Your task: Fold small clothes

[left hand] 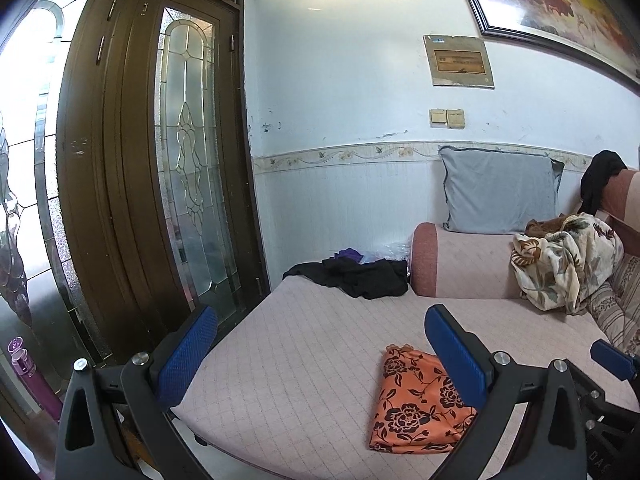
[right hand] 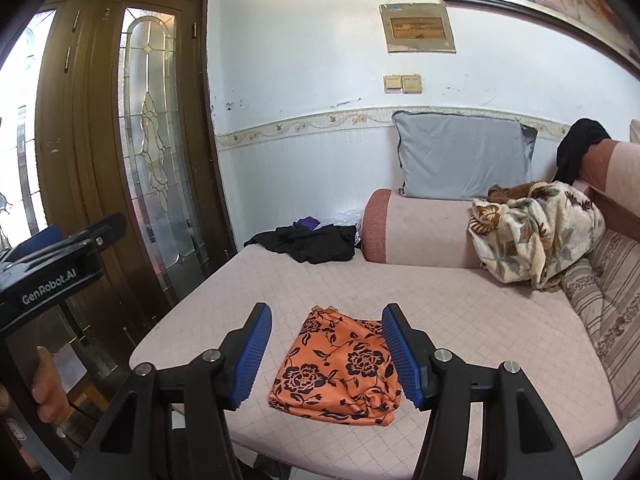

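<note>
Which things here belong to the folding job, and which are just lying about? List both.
Job: orange floral cloth, folded on the sofa seat; black clothes at its far end.

Lying about: grey pillow, floral blanket, purple bottle.

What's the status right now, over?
Left gripper open, empty. Right gripper open, empty, above the cloth. Orange cloth with black flower print lies folded on the pink quilted sofa seat. Black garment heap at far edge, nothing in the way.

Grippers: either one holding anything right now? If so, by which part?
Nothing held. Left gripper and right gripper are both open and empty, above the folded orange floral cloth lying on the pink cushion.
</note>
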